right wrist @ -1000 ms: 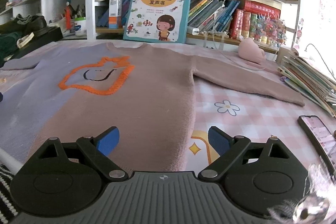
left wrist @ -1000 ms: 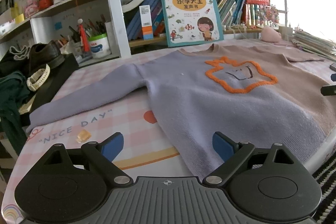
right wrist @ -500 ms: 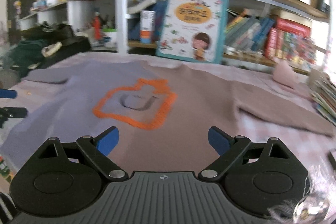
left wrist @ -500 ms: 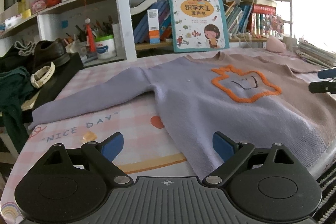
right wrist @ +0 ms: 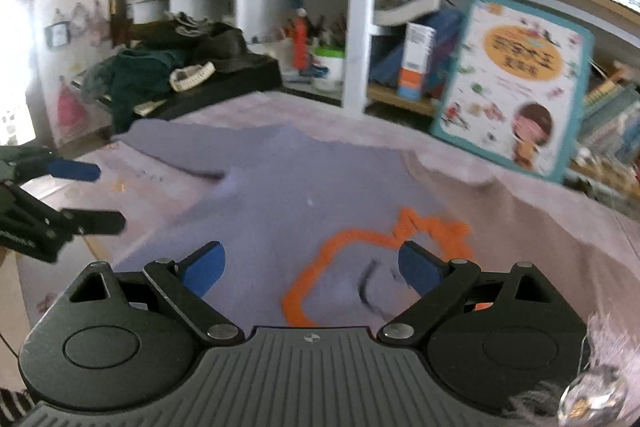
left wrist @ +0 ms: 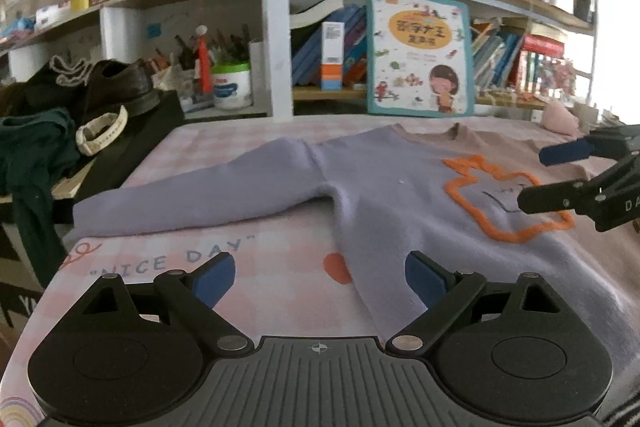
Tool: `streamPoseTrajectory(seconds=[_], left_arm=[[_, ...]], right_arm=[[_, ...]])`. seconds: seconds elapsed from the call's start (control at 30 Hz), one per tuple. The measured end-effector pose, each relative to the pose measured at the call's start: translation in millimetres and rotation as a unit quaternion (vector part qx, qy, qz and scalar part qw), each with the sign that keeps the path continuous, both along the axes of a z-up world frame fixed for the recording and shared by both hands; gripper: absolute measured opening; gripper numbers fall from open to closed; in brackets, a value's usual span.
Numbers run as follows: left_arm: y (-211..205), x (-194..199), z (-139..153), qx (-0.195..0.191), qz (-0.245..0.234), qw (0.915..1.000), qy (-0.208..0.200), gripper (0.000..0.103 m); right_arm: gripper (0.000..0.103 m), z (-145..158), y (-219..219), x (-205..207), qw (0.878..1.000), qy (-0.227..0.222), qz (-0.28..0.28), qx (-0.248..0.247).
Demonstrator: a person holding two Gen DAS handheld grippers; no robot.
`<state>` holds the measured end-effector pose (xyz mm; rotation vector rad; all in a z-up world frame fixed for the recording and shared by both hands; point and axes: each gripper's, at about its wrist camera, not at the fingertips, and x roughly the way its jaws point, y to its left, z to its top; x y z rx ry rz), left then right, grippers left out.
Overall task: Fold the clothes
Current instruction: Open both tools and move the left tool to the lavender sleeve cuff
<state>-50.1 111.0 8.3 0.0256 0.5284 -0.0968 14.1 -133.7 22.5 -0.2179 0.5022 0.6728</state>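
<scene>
**Sweater spread flat, both tongs apart above it**

Plainly, the two-tone sweater (left wrist: 384,195) lies front-up and unfolded on the pink checked tablecloth (left wrist: 256,227), its lilac sleeve (left wrist: 200,199) stretched out toward the table's left edge and its orange star outline (left wrist: 508,203) facing up. The left gripper (left wrist: 320,275) hangs near the lower hem with its blue pads wide apart, holding nothing. The right gripper (right wrist: 312,267) hovers over the star, likewise spread and empty; that view is blurred.

Since no part is doubled over, I judge the garment laid out ready for a fold. The lilac sleeve and side seem the likely target, as both tools face that way. A fold would call for pinching the knit at two points along one edge and carrying it across evenly, since soft fabric sags and bunches.

Readable writing: "NICE DAY" (left wrist: 172,259) on the cloth. The children's book (left wrist: 420,55) on the shelf carries a Chinese title, too soft to read surely.
</scene>
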Motion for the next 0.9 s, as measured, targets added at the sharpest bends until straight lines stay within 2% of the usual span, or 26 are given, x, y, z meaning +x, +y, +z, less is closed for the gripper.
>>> streamPoseTrajectory(seconds=[0.17, 0.47, 0.7, 0.9], left_arm=[[9.5, 18.7, -0.3, -0.01, 0.03, 0.9994, 0.013, 0.094], [24.7, 42.9, -0.4, -0.025, 0.091, 0.9951, 0.029, 0.094], [21.7, 55.8, -1.5, 0.003, 0.109, 0.9932, 0.04, 0.094], [25.4, 70.1, -1.9, 0.011, 0.125, 0.9912, 0.043, 0.094]], right_arm=[[0.095, -3.4, 7.7, 16.4, 1.0, -0.014, 0.008, -0.009], [0.096, -26.9, -6.8, 36.6, 1.0, 0.013, -0.006, -0.006], [0.096, -35.0, -15.0, 37.4, 1.0, 0.007, -0.011, -0.006], [0.096, -39.6, -20.3, 42.5, 0.999, 0.011, -0.036, 0.002]])
